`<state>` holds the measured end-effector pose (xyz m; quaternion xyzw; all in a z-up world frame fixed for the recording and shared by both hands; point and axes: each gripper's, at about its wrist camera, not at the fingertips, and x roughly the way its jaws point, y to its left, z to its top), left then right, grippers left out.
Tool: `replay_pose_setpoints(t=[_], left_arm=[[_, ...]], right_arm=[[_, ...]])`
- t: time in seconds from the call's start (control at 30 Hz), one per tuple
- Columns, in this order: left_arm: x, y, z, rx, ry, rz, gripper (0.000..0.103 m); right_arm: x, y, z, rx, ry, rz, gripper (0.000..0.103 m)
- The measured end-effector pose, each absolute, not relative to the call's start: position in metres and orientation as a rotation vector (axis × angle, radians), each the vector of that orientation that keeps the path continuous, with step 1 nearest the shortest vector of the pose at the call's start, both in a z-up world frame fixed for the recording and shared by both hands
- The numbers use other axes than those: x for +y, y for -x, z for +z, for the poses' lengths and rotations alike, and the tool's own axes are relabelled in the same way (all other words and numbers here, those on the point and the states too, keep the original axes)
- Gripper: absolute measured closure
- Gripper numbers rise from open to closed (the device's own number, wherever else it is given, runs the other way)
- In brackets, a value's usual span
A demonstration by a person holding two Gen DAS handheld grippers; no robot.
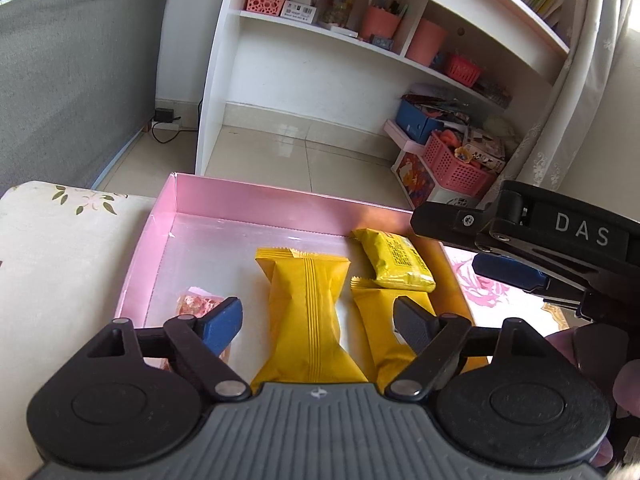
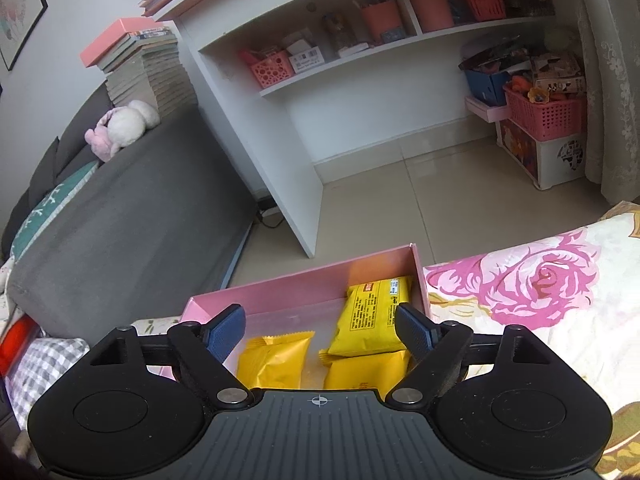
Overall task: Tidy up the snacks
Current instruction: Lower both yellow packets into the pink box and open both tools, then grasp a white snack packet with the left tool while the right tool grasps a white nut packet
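Observation:
A shallow pink box (image 1: 224,204) lies on a flowered cloth. Inside it are a long yellow packet (image 1: 308,312), a second one (image 1: 380,336) to its right, a smaller printed yellow packet (image 1: 394,260) resting on that one's far end, and a pink sweet (image 1: 196,305) at the left. My left gripper (image 1: 318,316) hangs open above the middle packet, pads clear of it. My right gripper (image 2: 320,324) is open over the printed packet (image 2: 372,320) and both long packets (image 2: 276,360), gripping nothing. It also shows in the left wrist view, at the box's right edge (image 1: 460,246).
The pink box's far wall (image 2: 300,288) faces a tiled floor. A white shelf unit (image 1: 320,80) with pink tubs stands beyond, a grey sofa (image 1: 72,60) to the left and a pink basket (image 1: 456,168) to the right. The rose-print cloth (image 2: 520,288) spreads right of the box. A hand (image 1: 592,360) holds the right gripper.

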<state>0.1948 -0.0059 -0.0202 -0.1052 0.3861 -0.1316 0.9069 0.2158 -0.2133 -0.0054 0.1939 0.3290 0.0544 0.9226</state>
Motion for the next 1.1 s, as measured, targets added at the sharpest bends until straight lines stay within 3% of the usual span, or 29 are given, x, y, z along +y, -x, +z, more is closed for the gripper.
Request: replay_pose_setpoints(t=[0.43, 1.1], left_arm=[[0.008, -0.156, -0.001, 0.789, 0.181, -0.250, 0.003], [0.046, -0.109, -0.011, 0.822, 0.049, -0.167, 0.000]], right_arm=[[-0.207, -0.167, 0.019, 0.702, -0.400, 0.099, 0.007], [-0.178, -0.100, -0.001, 0.781, -0.287, 0.080, 0.005]])
